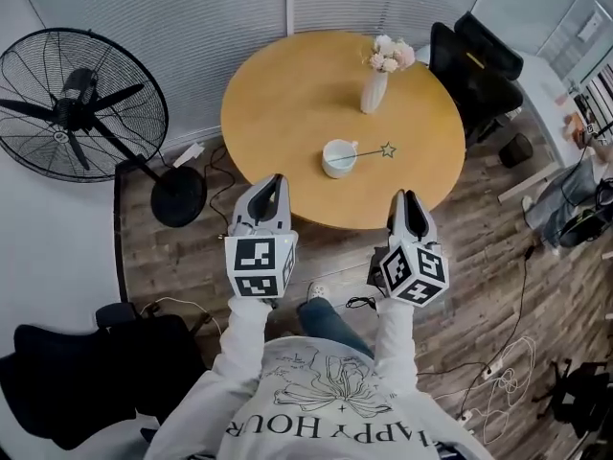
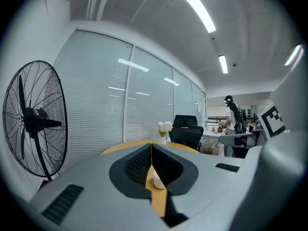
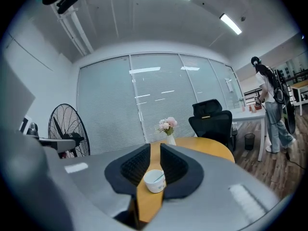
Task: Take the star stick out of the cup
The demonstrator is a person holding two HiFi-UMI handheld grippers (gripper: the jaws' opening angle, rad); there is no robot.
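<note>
White shirt [image 1: 326, 405] reads "HAPPY HOUR"; left tongs [image 2: 151, 147] closed, right tongs [image 3: 155, 147] narrowly apart.

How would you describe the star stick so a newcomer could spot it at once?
On the round wooden table, find the white cup in front of the flower vase. The star stick is the thin rod leaning out of that cup, alone in ending in a small star outline.
</note>
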